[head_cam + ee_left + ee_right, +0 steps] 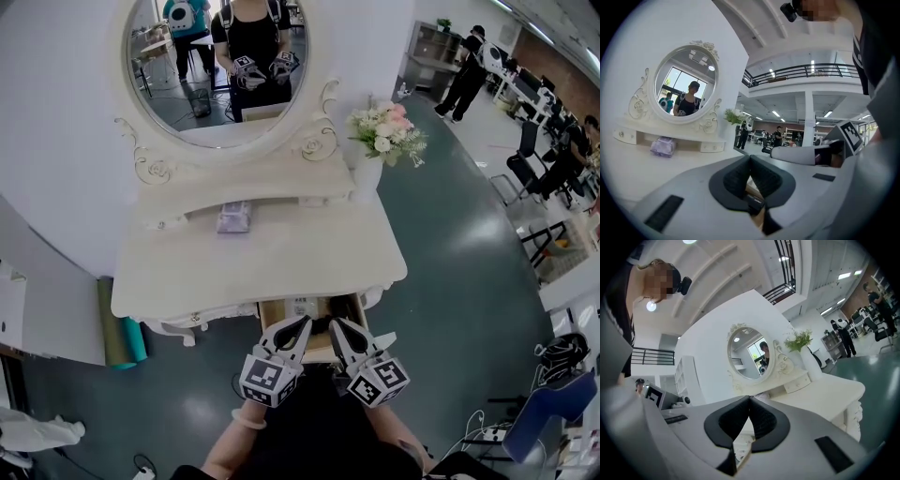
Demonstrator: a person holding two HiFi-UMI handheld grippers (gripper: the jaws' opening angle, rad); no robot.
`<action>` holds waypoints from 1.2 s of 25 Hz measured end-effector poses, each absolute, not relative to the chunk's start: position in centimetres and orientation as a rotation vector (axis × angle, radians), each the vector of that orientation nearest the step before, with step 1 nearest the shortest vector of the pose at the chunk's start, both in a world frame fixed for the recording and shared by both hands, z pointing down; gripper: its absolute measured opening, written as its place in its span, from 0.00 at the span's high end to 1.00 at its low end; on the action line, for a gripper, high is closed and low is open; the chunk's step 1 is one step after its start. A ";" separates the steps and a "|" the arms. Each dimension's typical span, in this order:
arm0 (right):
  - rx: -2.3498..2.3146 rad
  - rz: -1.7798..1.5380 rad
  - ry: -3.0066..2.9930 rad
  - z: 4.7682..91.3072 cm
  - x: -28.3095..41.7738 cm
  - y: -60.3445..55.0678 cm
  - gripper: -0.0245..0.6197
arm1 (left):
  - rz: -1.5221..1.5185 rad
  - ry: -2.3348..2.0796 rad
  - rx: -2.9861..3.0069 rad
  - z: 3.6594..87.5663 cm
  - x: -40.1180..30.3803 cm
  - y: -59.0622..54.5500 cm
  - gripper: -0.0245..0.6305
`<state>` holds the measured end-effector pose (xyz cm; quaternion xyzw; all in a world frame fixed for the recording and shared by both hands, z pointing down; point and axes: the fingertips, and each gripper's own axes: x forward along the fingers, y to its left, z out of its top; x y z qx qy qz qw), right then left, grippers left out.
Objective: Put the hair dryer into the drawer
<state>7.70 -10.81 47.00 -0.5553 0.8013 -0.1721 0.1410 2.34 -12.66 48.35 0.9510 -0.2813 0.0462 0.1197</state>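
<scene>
Hair dryer: not found in any view. The tabletop carries none, so my reading is that it already lies in the drawer [322, 347], under the two grippers where the head view cannot see. Unconfirmed.

Drawer: pulled out from under the front edge of the dressing table [281, 258], its tan inside showing between the gripper bodies. Contents mostly covered, apart from a pale label-like patch at the back.

Left gripper [304, 322]: jaws together, pads meeting at the tips, nothing between them [750, 157]. It hangs over the left half of the open drawer.

Right gripper [335, 323]: jaws likewise closed on nothing [750, 398], over the right half and just beside the left one.

Surroundings: lavender packet [234, 217] on the low shelf under the oval mirror [225, 66]; flowers [386, 131] at the table's right rear corner. None of these lie in the way.

Step in hand, as judged: shut the drawer. To do it well:
- first check that no cord or nozzle rises above the rim;
- bring both closed tips onto the drawer front, one on each side of centre;
- push level and evenly so the box does not skew on its runners;
- stop when the front sits flush with the table's edge.
</scene>
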 end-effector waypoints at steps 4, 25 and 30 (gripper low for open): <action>-1.662 -0.404 2.371 46.7 6.5 -10.0 0.94 | 0.135 -0.858 2.779 48.6 1.6 -11.0 0.94; -1.691 -0.382 2.422 47.4 5.0 -6.9 0.95 | 0.147 -0.912 2.792 49.3 -0.2 -6.9 0.94; -1.689 -0.384 2.427 47.6 5.0 -6.8 0.95 | 0.182 -0.909 2.810 49.5 0.2 -6.7 0.94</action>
